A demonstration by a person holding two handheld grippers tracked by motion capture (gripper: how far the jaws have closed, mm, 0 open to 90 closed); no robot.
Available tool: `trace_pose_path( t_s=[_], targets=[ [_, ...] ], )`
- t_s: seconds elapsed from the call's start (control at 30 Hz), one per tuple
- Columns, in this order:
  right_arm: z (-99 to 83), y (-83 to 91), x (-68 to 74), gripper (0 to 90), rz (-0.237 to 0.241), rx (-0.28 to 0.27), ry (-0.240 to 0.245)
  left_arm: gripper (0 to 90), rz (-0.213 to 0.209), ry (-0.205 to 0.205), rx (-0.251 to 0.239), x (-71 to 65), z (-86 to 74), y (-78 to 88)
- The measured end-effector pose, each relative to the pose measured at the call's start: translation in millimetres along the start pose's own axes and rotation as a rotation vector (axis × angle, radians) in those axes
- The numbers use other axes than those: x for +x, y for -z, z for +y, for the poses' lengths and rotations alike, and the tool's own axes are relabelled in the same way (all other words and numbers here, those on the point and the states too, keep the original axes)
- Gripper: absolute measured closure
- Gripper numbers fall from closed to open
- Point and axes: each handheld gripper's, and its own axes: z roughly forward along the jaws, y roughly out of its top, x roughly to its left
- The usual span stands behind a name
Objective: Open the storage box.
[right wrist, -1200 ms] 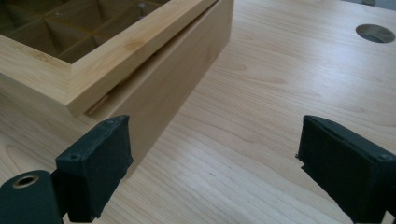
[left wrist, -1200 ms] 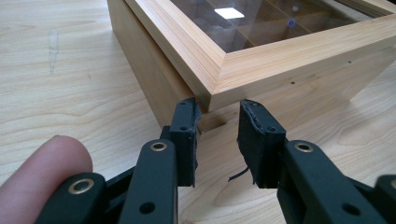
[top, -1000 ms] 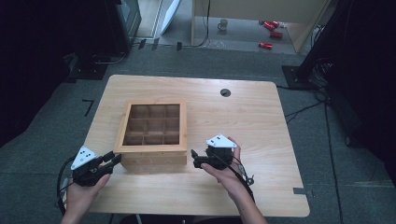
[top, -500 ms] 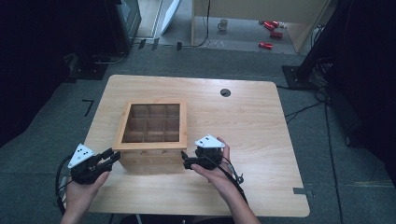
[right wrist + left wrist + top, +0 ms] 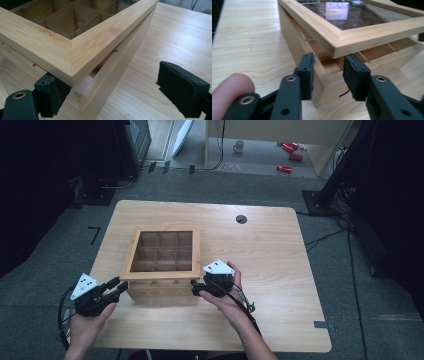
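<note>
1. The high view looks from above the person's side, forward and down. It is far off, so it takes in the whole table, the wooden box and some floor behind.
2. The left gripper view sits very near the box's left front corner, low down, looking across its glass lid.
3. The right gripper view sits very near the box's right front corner, also low.
4. All three views share the box and the tabletop.

Pale honey bamboo box with fine straight grain, darker brown dividers under its glass lid; light wavy-grained desk; matte black jaws, brass-coloured rivets; grey floor.
</note>
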Motion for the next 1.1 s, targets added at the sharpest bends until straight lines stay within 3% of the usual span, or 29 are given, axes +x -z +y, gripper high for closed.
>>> trace_pose_path(
  t_s=[0.07, 0.17, 0.23, 0.3, 0.4, 0.5, 0.57, 0.77, 0.8, 1.03, 1.1],
  targets=[
    [0.9, 0.2, 0.3, 12.8, -0.002, 0.003, 0.009, 50.9, 0.034, 0.0, 0.003, 3.4, -4.2, 1.5],
    [2.6, 0.9, -0.1, 12.7, -0.002, -0.003, 0.012, 42.6, 0.043, 0.003, 0.025, 8.3, -10.4, 1.3],
    [6.0, 2.5, -0.9, 12.7, 0.003, -0.012, 0.007, 39.9, 0.045, 0.005, 0.056, 12.3, -19.0, -0.9],
    [11.2, 4.6, -1.9, 12.4, 0.002, -0.025, 0.012, 30.2, 0.056, -0.007, 0.113, 14.5, -31.0, -6.7],
    [17.2, 6.2, -2.6, 12.4, -0.002, -0.035, 0.019, 19.5, 0.048, -0.012, 0.165, 15.2, -37.1, -13.7],
    [23.7, 7.3, -3.1, 12.4, -0.009, -0.044, 0.021, 14.8, 0.059, -0.016, 0.199, 15.2, -41.3, -20.1],
    [28.7, 8.1, -3.2, 12.4, -0.015, -0.046, 0.024, 13.9, 0.071, -0.038, 0.224, 15.5, -43.3, -22.0],
    [44.0, 10.0, -5.3, 12.4, -0.027, -0.07, 0.034, 14.2, 0.112, -0.037, 0.274, 17.8, -50.3, -28.0],
    [46.6, 10.2, -5.8, 12.4, -0.026, -0.075, 0.034, 14.6, 0.139, -0.053, 0.287, 19.2, -54.0, -30.5],
    [67.0, 11.0, -10.3, 12.4, -0.033, -0.097, 0.05, 15.5, 0.152, -0.068, 0.276, 19.7, -56.2, -30.3],
    [73.5, 10.9, -12.9, 12.4, -0.029, -0.11, 0.047, 15.4, 0.156, -0.064, 0.252, 19.3, -58.5, -30.5]
  ],
)
